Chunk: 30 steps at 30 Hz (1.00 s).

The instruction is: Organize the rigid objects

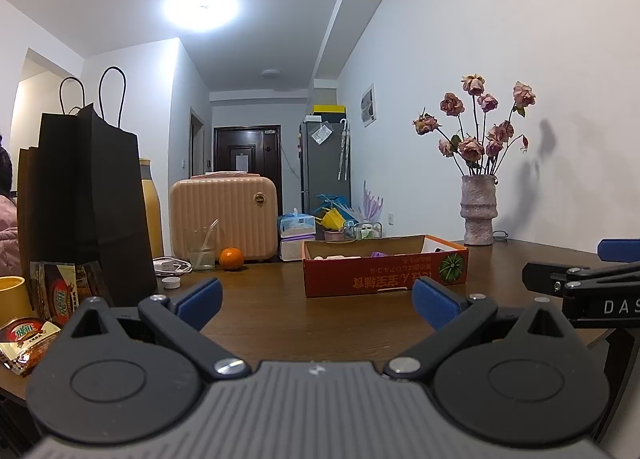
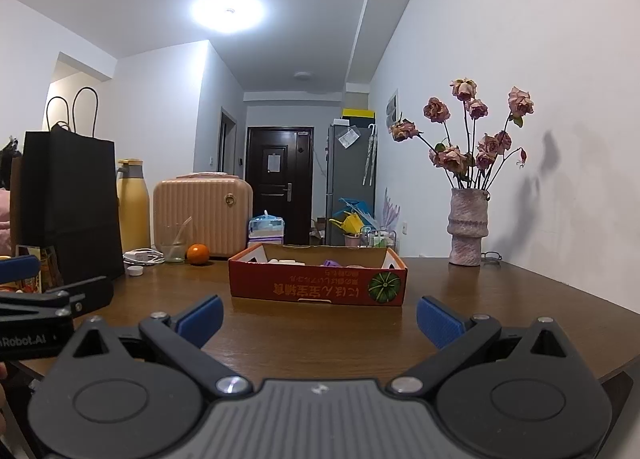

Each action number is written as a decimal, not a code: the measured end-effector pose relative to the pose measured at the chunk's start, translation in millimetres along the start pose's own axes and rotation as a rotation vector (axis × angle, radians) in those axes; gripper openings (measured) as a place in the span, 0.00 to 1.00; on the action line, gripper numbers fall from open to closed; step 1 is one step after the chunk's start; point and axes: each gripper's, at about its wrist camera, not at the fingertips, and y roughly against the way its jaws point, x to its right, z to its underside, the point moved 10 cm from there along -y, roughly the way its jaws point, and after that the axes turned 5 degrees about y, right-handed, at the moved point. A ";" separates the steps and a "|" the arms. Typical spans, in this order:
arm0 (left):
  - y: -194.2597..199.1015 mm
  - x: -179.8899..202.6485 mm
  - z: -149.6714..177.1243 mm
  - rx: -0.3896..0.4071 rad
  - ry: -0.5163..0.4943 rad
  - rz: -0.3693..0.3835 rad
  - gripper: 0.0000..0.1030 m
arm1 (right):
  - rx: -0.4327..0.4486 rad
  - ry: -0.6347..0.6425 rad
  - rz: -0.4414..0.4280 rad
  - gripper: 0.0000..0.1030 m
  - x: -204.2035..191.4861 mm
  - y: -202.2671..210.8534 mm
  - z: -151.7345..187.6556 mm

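- Gripper state: the left gripper [image 1: 316, 301] and the right gripper [image 2: 320, 317] hang low over the near edge of the wooden table [image 2: 320, 339], side by side. Each has its blue fingers spread wide and holds nothing.
- Location of the work: a shallow red cardboard box [image 2: 318, 285] sits mid-table, ahead of both grippers. Pale pieces and one purple piece [image 2: 334, 263] show just above its rim; what they are cannot be told from this low angle.
- Stage: pieces in the box would fit sorting under way or sorting done. The pictures do not settle which.
- Surroundings: an orange [image 2: 198, 253], a glass [image 2: 175, 245], a white cap [image 2: 135, 271] and a black paper bag [image 2: 68, 203] stand to the left, a vase of dried roses [image 2: 468, 227] to the right.
- Handling advice: any reach into the box should clear the near wall before descending, and keep well away from the vase, which would probably tip easily.
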 end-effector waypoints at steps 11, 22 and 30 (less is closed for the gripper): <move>0.1 0.5 0.0 0.000 0.000 -0.002 1.00 | -0.001 -0.007 0.007 1.00 0.7 0.5 1.4; 1.0 0.5 1.2 0.002 -0.003 0.004 1.00 | -0.005 -0.012 0.007 1.00 1.1 1.0 2.7; 1.1 0.6 1.2 0.000 -0.004 0.007 1.00 | -0.015 -0.014 0.004 1.00 0.9 -1.4 4.6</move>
